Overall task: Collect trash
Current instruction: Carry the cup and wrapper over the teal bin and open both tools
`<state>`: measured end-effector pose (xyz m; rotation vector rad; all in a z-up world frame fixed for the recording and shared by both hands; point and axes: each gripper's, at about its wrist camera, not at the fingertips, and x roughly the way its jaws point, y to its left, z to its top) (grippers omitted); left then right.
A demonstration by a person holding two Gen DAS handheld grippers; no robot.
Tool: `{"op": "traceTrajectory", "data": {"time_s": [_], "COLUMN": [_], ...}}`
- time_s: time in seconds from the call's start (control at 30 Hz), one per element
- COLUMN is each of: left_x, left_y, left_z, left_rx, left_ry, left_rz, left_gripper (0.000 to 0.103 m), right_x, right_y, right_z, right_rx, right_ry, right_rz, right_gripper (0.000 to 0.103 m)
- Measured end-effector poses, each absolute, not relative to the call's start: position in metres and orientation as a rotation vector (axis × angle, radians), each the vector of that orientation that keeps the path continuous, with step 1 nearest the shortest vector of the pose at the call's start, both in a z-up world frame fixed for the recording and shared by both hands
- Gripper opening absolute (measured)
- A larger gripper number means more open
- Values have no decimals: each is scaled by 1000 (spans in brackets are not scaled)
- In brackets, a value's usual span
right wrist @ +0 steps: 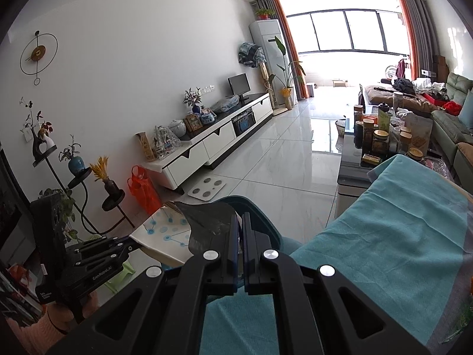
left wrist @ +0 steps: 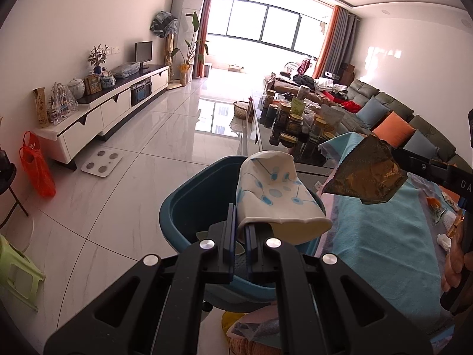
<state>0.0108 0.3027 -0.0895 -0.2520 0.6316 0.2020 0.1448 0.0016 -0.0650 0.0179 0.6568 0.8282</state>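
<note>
My left gripper (left wrist: 241, 222) is shut on the rim of a white paper cup with blue dots (left wrist: 278, 195), held over the open blue bin (left wrist: 189, 201). My right gripper (left wrist: 396, 156) comes in from the right, shut on a dark brown crumpled wrapper (left wrist: 366, 174) that hangs above the teal cloth, just right of the bin. In the right wrist view the right gripper (right wrist: 240, 222) pinches the wrapper (right wrist: 207, 222). The left gripper (right wrist: 131, 244) with the cup (right wrist: 165, 233) is at its left, and the bin's rim (right wrist: 260, 210) curves just beyond.
A teal cloth (left wrist: 384, 236) covers the table, with small scraps (left wrist: 443, 219) at its right edge. Beyond it stands a dark coffee table crowded with jars (left wrist: 295, 118). On the tiled floor lie a white scale (left wrist: 102, 162), an orange bag (left wrist: 37, 165) and a green stool (left wrist: 17, 269).
</note>
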Motion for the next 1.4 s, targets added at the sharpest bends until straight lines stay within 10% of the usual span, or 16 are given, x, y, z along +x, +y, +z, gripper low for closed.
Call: {"op": "traceTrajectory", "data": {"time_s": [0.67,1.4], "left_x": [92,70], "left_y": [305,266], "left_z": [-153,-120], "left_rx": [-246,-198], "left_ry": [788,647], "left_rz": [240,151], "left_gripper": [6,60], "right_x": [186,162], "right_y": [79,33], "right_z": [-106,-86], "right_rx": [-84,-1], "right_ry": [846,803], "right_rz": [793,808], "right_gripper": [5,47]}}
